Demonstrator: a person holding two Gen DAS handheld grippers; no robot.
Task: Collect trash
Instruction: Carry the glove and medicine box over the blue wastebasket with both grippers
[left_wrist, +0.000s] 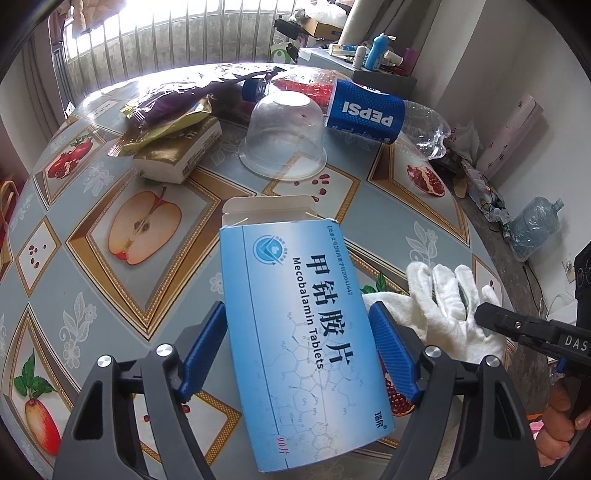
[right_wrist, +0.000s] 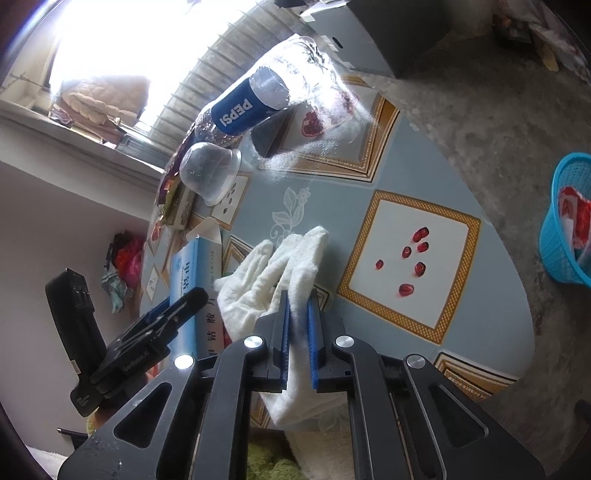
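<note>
Fruit-print tabletop (left_wrist: 92, 280), trash pickup underway: both grabs made.
Left gripper (left_wrist: 299, 354) seemingly pinching Mecobalamin box (left_wrist: 295, 325) (contact unclear), right gripper (right_wrist: 298, 332) clamped on white glove (right_wrist: 280, 266); next, carry to blue basket (right_wrist: 557, 236).

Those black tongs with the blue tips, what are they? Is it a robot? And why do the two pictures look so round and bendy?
No robot: a person holds one pair of tongs in each hand. A small round-lens camera rides on each pair, looking along it, which bends the pictures.

One picture is from the left tongs. The blue medicine box sits between its blue pads, which look closed against its sides.

The other is from the right tongs, pinching a white glove.

On the fruit-patterned table lie a Pepsi bottle, an upside-down clear cup and snack wrappers. A blue basket stands on the floor.
</note>
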